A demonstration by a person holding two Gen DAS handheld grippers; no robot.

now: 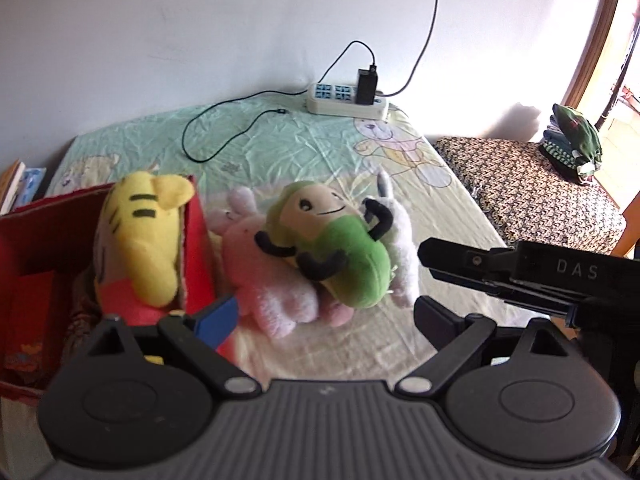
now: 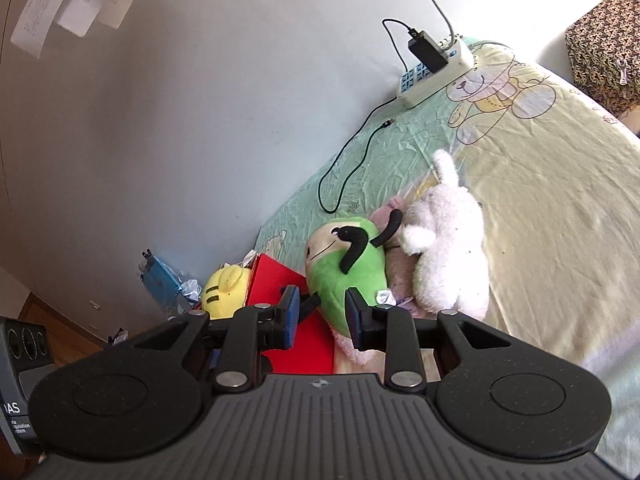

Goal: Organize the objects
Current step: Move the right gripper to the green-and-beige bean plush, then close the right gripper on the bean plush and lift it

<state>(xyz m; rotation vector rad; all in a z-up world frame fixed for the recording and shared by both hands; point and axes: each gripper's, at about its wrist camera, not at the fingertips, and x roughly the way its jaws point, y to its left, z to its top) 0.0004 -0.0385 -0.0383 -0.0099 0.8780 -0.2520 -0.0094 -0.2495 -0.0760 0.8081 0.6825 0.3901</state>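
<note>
A yellow striped tiger plush (image 1: 140, 236) lies in the red box (image 1: 36, 248) at the left; it also shows in the right wrist view (image 2: 224, 290). Beside the box on the bed lie a green plush with a smiling face (image 1: 340, 240), a pink plush (image 1: 264, 276) under it, and a white plush (image 1: 400, 248). My left gripper (image 1: 324, 316) is open and empty just in front of the pile. My right gripper (image 2: 320, 316) is open, its jaws on either side of the green plush's (image 2: 344, 272) lower end, above the red box (image 2: 300, 336).
A white power strip (image 1: 346, 100) with a black charger and cable lies at the far end of the bed by the wall. A patterned bench (image 1: 532, 188) with folded clothes stands at the right. Books sit at the far left (image 1: 16, 184).
</note>
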